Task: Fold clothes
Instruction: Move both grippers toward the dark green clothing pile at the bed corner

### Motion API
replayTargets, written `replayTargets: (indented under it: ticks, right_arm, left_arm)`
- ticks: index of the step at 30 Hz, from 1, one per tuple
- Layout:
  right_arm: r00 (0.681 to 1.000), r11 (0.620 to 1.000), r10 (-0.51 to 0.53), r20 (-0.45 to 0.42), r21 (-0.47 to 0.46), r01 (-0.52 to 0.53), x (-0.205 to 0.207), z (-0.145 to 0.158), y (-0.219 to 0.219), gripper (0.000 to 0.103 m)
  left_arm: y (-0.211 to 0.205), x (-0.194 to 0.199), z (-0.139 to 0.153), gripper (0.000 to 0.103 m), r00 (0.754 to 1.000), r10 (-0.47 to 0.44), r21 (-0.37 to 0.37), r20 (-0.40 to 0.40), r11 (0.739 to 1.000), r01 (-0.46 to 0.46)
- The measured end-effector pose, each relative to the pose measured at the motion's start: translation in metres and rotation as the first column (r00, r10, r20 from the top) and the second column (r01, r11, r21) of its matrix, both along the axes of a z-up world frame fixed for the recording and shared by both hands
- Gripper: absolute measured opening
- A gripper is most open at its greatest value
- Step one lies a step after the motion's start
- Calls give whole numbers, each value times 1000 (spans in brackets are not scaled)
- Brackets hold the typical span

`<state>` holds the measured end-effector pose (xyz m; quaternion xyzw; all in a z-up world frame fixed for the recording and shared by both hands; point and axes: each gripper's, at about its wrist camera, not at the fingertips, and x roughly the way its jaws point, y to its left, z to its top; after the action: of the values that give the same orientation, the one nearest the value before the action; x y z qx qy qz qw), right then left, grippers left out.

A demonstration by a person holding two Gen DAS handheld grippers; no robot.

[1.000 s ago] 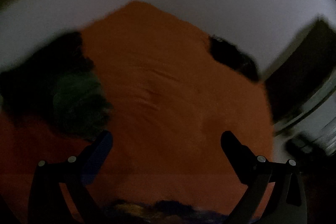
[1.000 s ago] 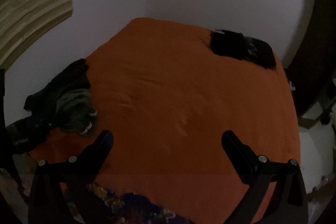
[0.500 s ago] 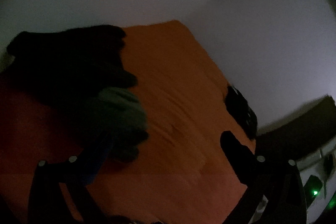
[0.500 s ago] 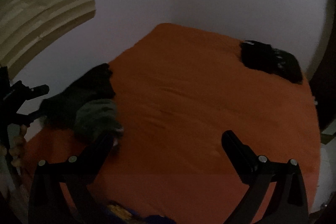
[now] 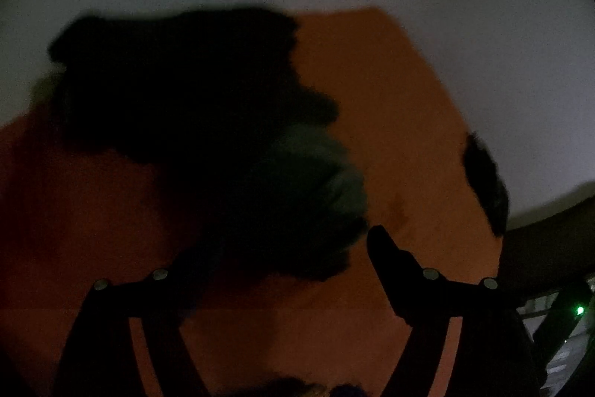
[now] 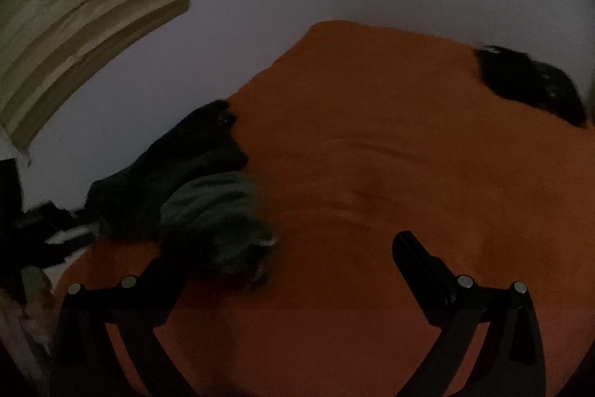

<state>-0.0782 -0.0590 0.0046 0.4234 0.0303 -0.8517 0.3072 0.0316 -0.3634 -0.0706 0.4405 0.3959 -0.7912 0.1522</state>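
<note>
Left wrist view: our left gripper hangs close over the loose pile of clothes on the orange bedspread. Fingers are wide apart w/ nothing between them. The right finger shows clearly against the orange; the left one is lost in the dark cloth, so we can't tell if it touches fabric. The pile is crumpled: mostly black stuff, plus a grey-green garment bulging out nearest the fingertips. A second dark bundle sits well apart at the far bed edge, by the wall. Pic is dim and soft, so layers in the pile don't separate.

Right wrist view: our right gripper is also spread open, holding nothing, above the bedspread. The pile lies at the bed's left edge, the grey-green piece just past the left fingertip. The other bundle looks more compact, but we can't say if it's folded. The mid bed is bare orange w/ shallow creases.

Risks, as we judge them: w/ low light and black-on-black cloth, a pinch could catch two garments at once or drag the whole heap. The pile sits right at the edge, so a tug may tip pieces off the side. Grabbing mid-fabric rather than a hem or corner would leave it bunched, not flat.
</note>
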Motion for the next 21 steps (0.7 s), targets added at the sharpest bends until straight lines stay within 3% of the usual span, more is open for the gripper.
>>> replayTargets:
  ticks: [8,14,18,21]
  right_arm:
    - [995,996,83,57,39,-85,-1,-76,-64,103]
    - [979,994,111,170,-40,-106,-2,-109,-97,103]
    - [973,989,127,194,-99,-110,-9,-124,-128,103]
    - [960,993,89,267,-104,-63,-21,-143,-148,103]
  left_arm:
    - [-55,37,-45,82,987,158,112,35,981,-161]
    - [-93,63,-80,82,962,267,216,48,938,-271]
    - [-84,56,-104,82,957,284,260,65,921,-291]
    - [-80,57,-110,82,953,296,283,63,911,-302]
